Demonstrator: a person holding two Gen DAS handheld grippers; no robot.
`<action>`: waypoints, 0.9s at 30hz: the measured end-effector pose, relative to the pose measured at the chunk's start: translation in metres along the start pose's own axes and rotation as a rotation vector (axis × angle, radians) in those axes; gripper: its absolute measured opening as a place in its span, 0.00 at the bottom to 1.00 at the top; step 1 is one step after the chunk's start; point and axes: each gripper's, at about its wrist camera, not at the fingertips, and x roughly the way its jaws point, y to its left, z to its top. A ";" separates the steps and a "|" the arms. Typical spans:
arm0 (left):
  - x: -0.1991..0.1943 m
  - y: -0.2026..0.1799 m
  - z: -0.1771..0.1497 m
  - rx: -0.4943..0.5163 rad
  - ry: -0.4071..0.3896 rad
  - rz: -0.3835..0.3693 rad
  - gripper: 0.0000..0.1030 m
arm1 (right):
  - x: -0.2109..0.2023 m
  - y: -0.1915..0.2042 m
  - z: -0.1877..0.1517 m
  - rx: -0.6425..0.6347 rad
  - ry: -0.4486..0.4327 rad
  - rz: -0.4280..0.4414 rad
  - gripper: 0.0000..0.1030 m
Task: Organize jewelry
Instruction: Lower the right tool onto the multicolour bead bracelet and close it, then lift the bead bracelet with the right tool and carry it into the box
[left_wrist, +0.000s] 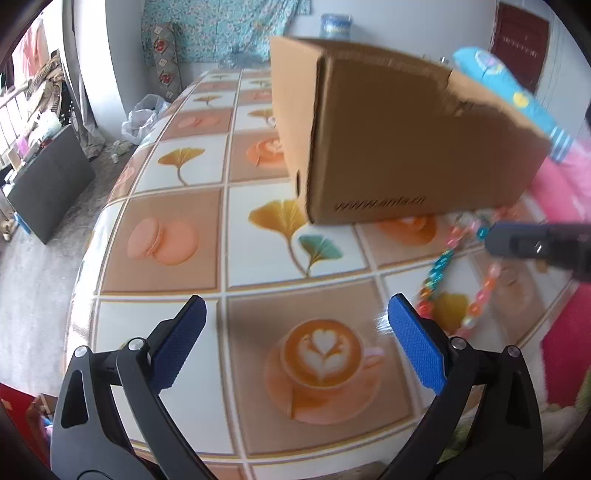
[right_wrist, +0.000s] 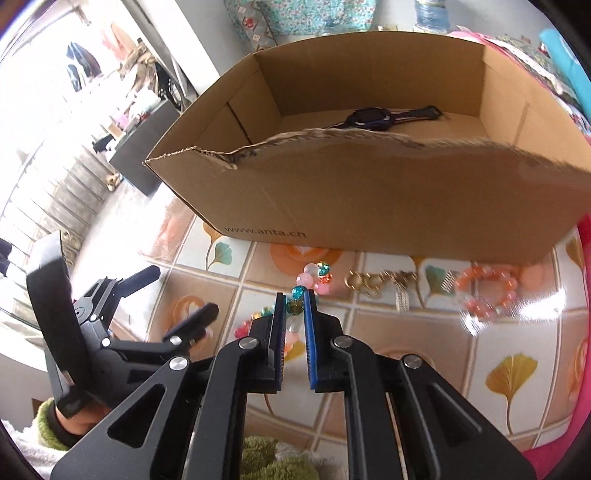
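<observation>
we tilt our right claw (right_wrist: 294, 295) steeply down, clenched on the bead chain (right_wrist: 295, 304) of glassy pink, teal and orange links on the counter (right_wrist: 388, 332) before the cardboard box (right_wrist: 369, 199); our left claw (left_wrist: 295, 314) hovers released.

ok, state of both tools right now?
Left tool: open, empty, over the tablecloth.
Right tool: shut on the colourful translucent bead chain.
</observation>
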 end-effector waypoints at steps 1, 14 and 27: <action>-0.004 -0.002 0.001 -0.001 -0.019 -0.017 0.92 | 0.000 0.002 0.003 0.002 0.000 -0.004 0.10; -0.006 -0.059 0.007 0.105 0.020 -0.218 0.52 | 0.008 -0.040 -0.022 0.094 0.021 0.009 0.10; 0.017 -0.082 0.009 0.147 0.119 -0.180 0.24 | 0.013 -0.046 -0.030 0.078 0.006 0.015 0.10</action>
